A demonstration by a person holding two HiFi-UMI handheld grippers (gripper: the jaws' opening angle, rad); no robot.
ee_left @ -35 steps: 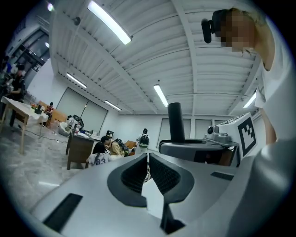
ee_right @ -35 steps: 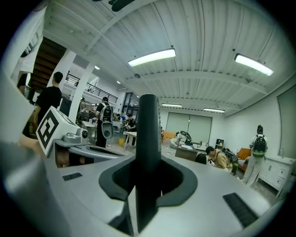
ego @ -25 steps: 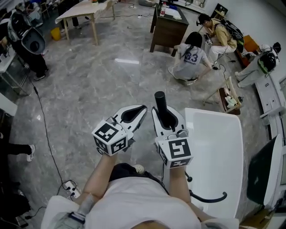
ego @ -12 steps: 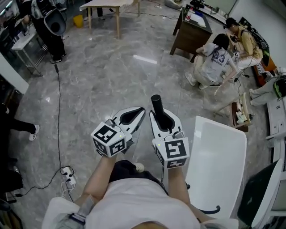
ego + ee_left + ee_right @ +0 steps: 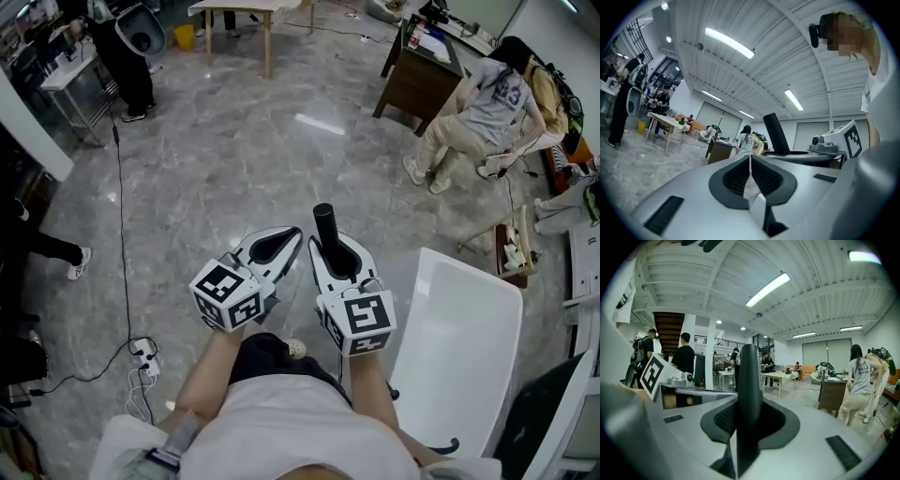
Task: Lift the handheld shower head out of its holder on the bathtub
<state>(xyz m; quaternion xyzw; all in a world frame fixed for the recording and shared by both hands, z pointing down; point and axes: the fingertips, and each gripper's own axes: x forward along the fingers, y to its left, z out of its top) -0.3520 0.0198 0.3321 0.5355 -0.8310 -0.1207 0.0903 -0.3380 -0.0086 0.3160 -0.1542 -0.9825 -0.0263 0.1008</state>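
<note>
A white bathtub [image 5: 461, 349] fills the lower right of the head view, its near left corner close to the person's right forearm, and a dark curved hose [image 5: 437, 448] shows at its near edge. Beyond the tub's far edge a person in a grey shirt [image 5: 489, 96] bends beside a brown desk [image 5: 418, 79]. A low wooden stand [image 5: 514, 246] sits off the tub's far right corner. A light wooden table [image 5: 251, 9] stands at the far edge of the floor [image 5: 216, 178]. A black cable [image 5: 121, 216] runs down the floor's left side to a power strip [image 5: 142, 354], and someone in dark clothes stands at the far left corner. Ahead of both grippers the grey marble floor lies open and wide; the tub's left edge bounds the room on the right. Both forearms reach forward side by side from the body. The left gripper [image 5: 294, 234] angles inward so that its tip sits just beside the right gripper [image 5: 330, 246]. The left gripper's jaws are pressed together with nothing between them, as its own view shows. The right gripper's jaws are clamped on the shower head [image 5: 324, 223], whose black round stem stands up past the jaw tips. It is held in the air over the floor, off the tub's far left corner and apart from the tub.
</note>
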